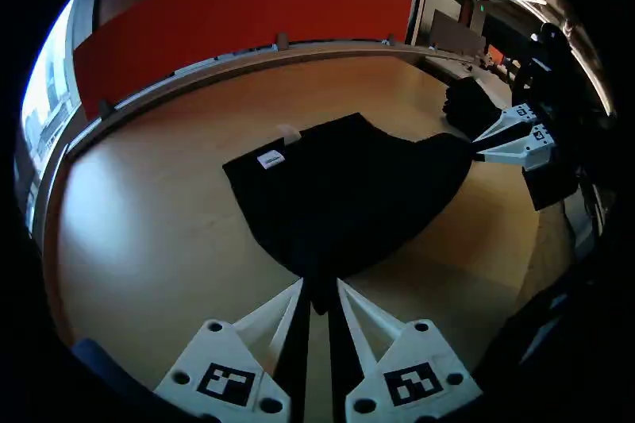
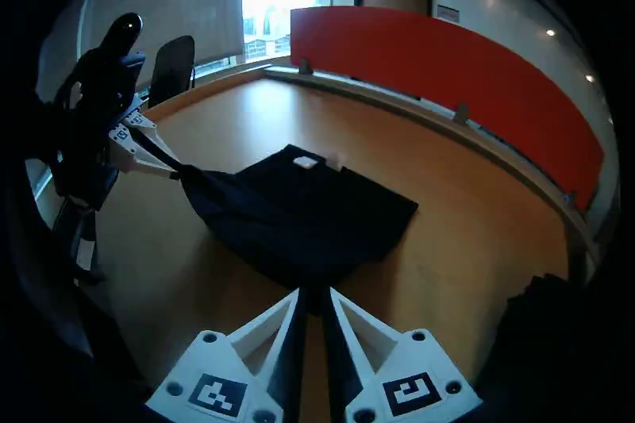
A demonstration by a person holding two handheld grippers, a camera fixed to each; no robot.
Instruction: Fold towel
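A black towel (image 1: 349, 193) with a small white label (image 1: 271, 159) lies partly spread on the wooden table (image 1: 159, 217). Its near edge is lifted off the surface. In the left gripper view, my left gripper (image 1: 319, 296) is shut on the nearest corner of the towel. Farther right, the right gripper (image 1: 479, 147) pinches the other corner, pulling it taut. In the right gripper view, my right gripper (image 2: 315, 296) is shut on the towel (image 2: 302, 217) close to the camera. At the left, the left gripper (image 2: 176, 171) grips the opposite corner, and the label (image 2: 305, 161) shows on the far side.
A red partition (image 1: 238, 18) runs along the table's far edge. A dark pile of cloth (image 1: 470, 104) sits on the table beyond the towel, seen too at the lower right (image 2: 548, 312). A black chair (image 2: 171, 66) stands by the window.
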